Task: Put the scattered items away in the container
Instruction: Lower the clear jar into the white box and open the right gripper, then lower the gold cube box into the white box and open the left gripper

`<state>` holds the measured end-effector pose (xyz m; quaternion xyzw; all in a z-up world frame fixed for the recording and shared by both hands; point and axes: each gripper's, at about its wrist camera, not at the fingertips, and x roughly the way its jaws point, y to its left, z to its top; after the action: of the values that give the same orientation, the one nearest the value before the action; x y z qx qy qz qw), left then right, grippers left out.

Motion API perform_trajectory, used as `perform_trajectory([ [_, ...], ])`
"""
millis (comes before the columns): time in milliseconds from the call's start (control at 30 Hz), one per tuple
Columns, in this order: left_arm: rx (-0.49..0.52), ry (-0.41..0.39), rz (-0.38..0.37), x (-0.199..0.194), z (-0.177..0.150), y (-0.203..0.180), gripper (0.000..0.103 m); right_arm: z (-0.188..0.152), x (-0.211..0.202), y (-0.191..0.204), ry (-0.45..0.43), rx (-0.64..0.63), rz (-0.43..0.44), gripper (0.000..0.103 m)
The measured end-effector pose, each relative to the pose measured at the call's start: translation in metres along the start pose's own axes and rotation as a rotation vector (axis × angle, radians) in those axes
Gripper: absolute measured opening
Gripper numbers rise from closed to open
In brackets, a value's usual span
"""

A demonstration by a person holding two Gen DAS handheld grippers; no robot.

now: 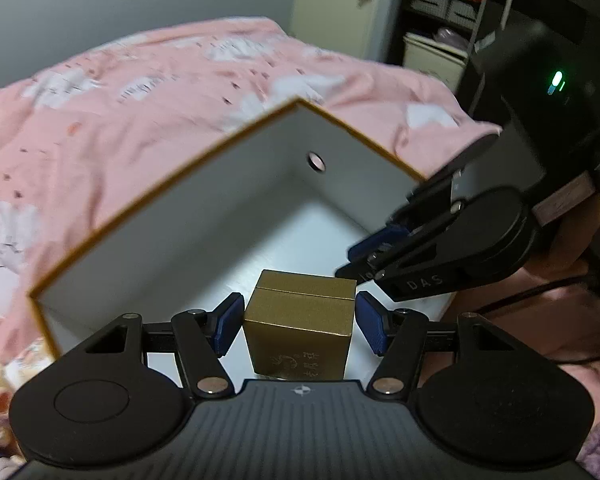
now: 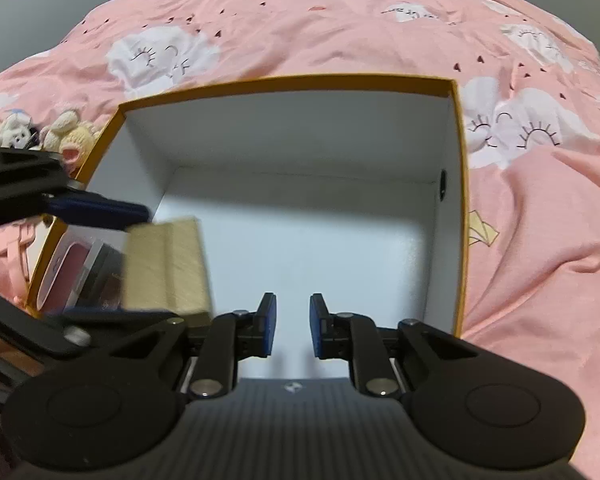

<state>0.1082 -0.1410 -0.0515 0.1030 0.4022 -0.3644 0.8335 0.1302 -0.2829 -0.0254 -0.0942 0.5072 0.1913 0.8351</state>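
Observation:
A white box with an orange rim sits open on a pink bed. My left gripper is shut on a small gold box and holds it over the container's inside. In the right wrist view the gold box shows at the left between the left gripper's blue pads. My right gripper is open and empty, with a narrow gap between its pads, above the container's white floor. It shows at the right of the left wrist view.
Small plush toys lie on the pink cloud-print bedspread left of the container. A pink-and-white item lies at the container's left side. A yellow paper shape lies right of it. Shelves stand behind the bed.

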Motion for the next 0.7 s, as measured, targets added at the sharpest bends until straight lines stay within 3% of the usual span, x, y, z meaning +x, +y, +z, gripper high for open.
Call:
perform_trajectory([
  [300, 0.040, 0.097, -0.053, 0.034, -0.011, -0.001, 0.071, 0.001, 0.017, 0.004, 0.042, -0.035, 0.030, 0.020],
  [533, -0.018, 0.144, -0.095, 0.041, -0.013, 0.012, 0.072, -0.003, 0.028, 0.006, 0.086, -0.019, 0.065, 0.020],
  [700, -0.023, 0.155, -0.084, 0.038, -0.014, 0.012, 0.072, -0.005, 0.031, 0.006, 0.113, -0.006, 0.086, 0.019],
])
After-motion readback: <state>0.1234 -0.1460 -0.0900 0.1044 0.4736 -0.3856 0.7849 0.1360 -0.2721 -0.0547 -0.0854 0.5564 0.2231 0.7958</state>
